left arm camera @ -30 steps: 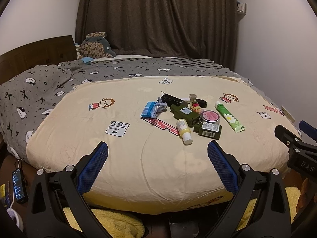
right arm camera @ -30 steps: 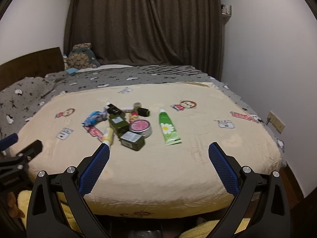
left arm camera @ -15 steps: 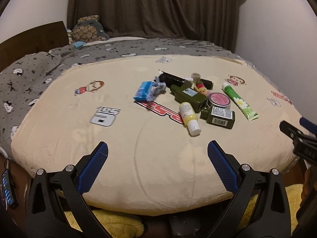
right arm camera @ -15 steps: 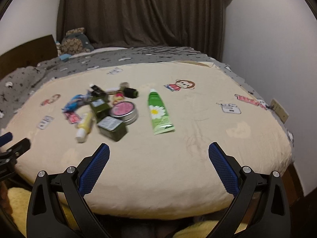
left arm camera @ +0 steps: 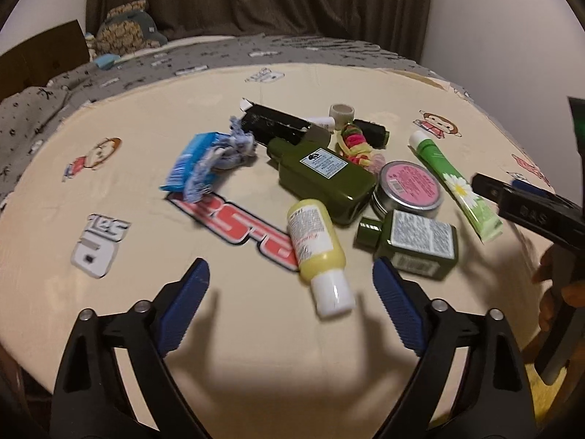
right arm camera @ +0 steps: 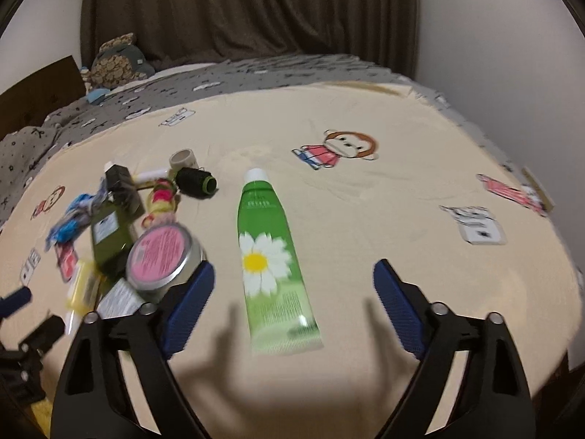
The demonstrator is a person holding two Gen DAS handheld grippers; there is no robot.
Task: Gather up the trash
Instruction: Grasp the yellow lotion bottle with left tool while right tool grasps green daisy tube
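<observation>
two grippers stand over the bed (right arm camera: 365,190), both agape and gripping nothing, jaws just narrowed. right gripper (right arm camera: 292,285) has the green tube (right arm camera: 268,256) lying flat between its fingers, long axis along the gripper's heading, crimped end nearest. left gripper (left arm camera: 290,278) faces the yellow bottle (left arm camera: 316,245), white cap nearest. judgement: each hand takes its own.

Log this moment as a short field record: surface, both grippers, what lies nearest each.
surface: cream bedspread with cartoon prints
left gripper: open, jaws just narrowed, nothing between the pads
nearest left: yellow bottle, lying flat, white cap toward the camera
right gripper: open, jaws just narrowed, above the green tube
nearest right: green tube, daisy print, lying flat
pile: pink-lidded tin, two olive bottles
</observation>
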